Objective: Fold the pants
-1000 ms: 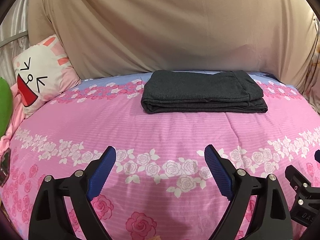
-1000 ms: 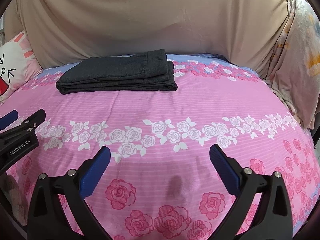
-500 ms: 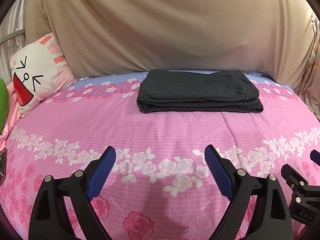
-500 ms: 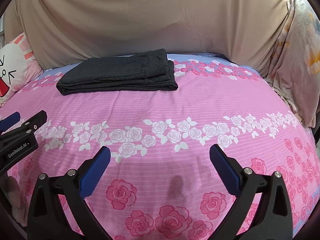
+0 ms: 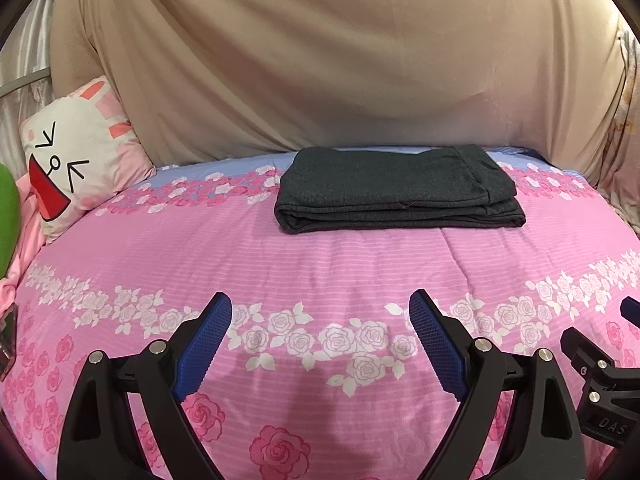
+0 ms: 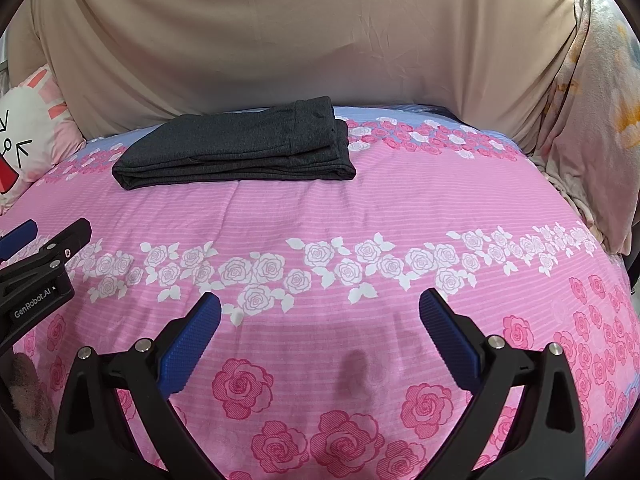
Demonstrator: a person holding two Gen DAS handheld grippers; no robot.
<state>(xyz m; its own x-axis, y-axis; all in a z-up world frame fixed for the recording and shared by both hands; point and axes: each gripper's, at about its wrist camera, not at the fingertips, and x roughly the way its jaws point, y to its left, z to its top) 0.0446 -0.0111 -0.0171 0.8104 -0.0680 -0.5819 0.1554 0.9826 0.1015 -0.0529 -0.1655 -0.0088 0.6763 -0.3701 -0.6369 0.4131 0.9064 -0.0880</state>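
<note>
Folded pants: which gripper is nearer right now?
Left, slightly. The left gripper is open, facing the folded pants nearly head-on; the right gripper, also open, has them off to its left.

Both wrist views face forward, low over the bed [image 5: 320, 264], sharing the pants [image 5: 396, 188].

pants [image 5: 396, 188]: matt knit cloth, probably; bedspread [image 5: 320, 264]: soft printed cloth

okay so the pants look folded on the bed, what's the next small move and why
Probably just draw both back and stop. The dark pants already lie in a neat stacked rectangle on the pink bedspread, and the left hand-held gripper and right hand-held gripper are open, empty, short of them.
</note>
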